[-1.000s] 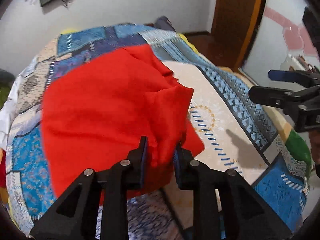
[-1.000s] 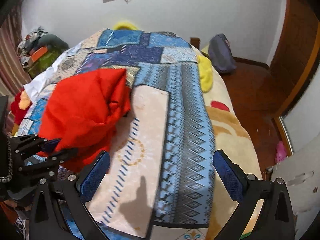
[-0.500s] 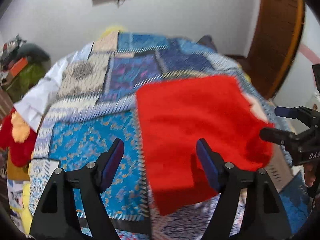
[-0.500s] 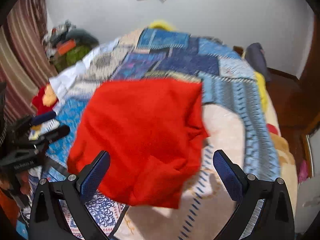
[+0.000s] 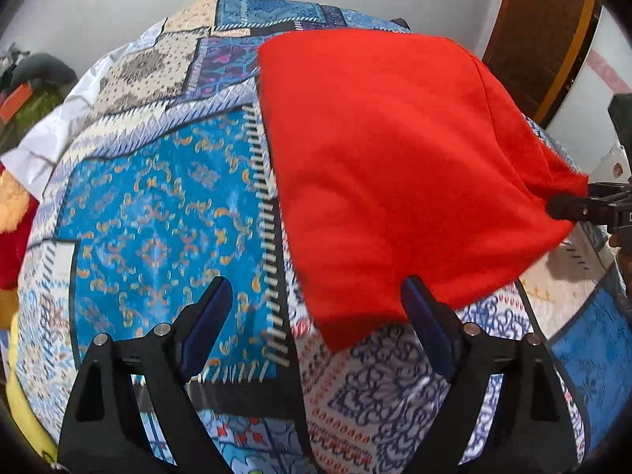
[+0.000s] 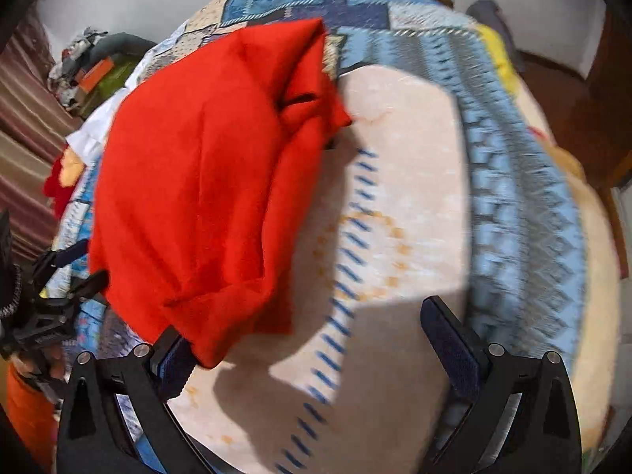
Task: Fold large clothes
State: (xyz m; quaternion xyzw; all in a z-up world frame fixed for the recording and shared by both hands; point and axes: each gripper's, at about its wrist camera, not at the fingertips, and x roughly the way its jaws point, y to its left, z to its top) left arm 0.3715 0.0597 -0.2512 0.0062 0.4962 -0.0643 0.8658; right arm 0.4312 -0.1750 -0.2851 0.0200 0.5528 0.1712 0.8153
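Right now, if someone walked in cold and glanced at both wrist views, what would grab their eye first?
The bright red cloth, folded into a rough square, lies on the bed and dominates both views. Under it spreads the busy blue and cream patchwork bedspread. The left gripper has its jaws opening over the cloth's near corner without pinching it, and the right gripper stands wide open, its left finger just under the cloth's near edge.

Open bed [image 5: 158, 213] surface is found left of the red garment [image 5: 395, 166], flat and unobstructed between the left gripper [image 5: 312, 316] jaws, which are opening with nothing between them. Right of the garment, a broad cream stretch of bedcover [image 6: 414, 217] lies clear before the right gripper [image 6: 312, 349]. Passage along the left bedside is hindered by a clutter pile [image 6: 91, 67]; a wooden door [image 5: 541, 39] bounds the far right.
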